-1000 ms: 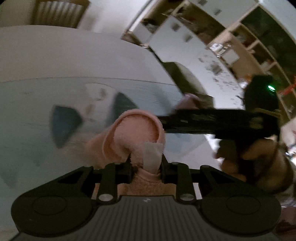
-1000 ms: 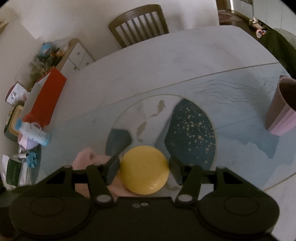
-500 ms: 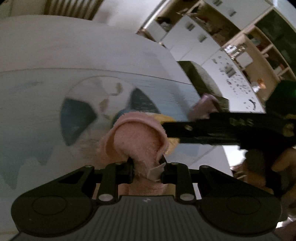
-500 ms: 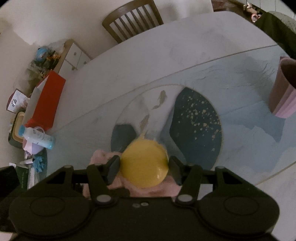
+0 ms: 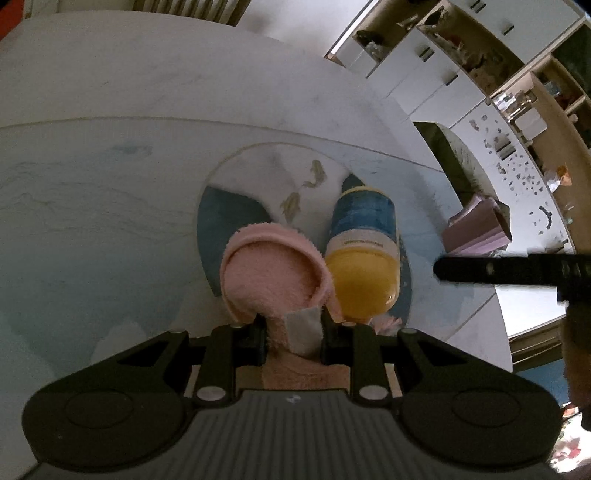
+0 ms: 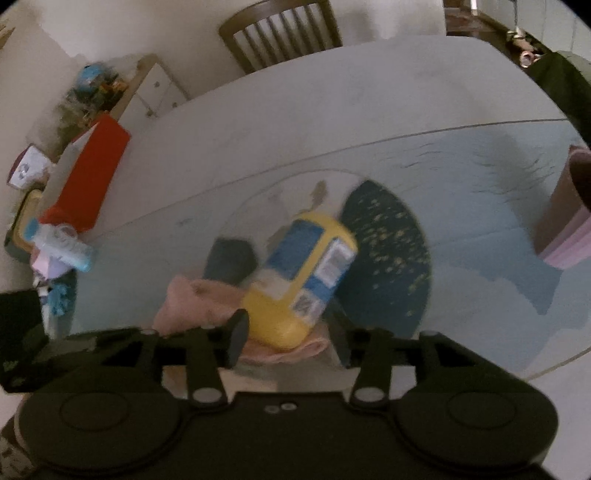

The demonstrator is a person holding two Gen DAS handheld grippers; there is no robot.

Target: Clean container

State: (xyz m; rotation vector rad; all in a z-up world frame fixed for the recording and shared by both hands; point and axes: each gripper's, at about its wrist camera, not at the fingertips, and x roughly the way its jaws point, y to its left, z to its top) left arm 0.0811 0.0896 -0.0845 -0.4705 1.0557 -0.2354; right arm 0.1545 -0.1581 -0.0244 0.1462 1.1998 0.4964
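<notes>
L gripper: 2 fingers pinching 1 pink cloth betw. them, w/ its grey tag showing at the tips; cloth is bulging up in a rounded fold ahead of the fingers.
R gripper: 2 fingers standing spread, nothing betw. the pads; container's yellow end is sitting just ahead of the gap, not touching either finger as far as the blurred right wrist view shows.
Container: 1 yellow tub w/ blue label, lying on its side on the table, base end toward both cameras; resting partly on the cloth's lower edge and touching the cloth fold on its left side.
Table: 1 white top w/ pale blue cover; 1 round printed motif w/ 2 gold fish and dark blue patches is lying under container and cloth.
Pink box: 1, open-topped, standing well apart to the right.
Chair: 1 wooden, slatted back, at the far table edge.
Red box: 1, left table edge, w/ 1 light blue bottle lying beside it.
</notes>
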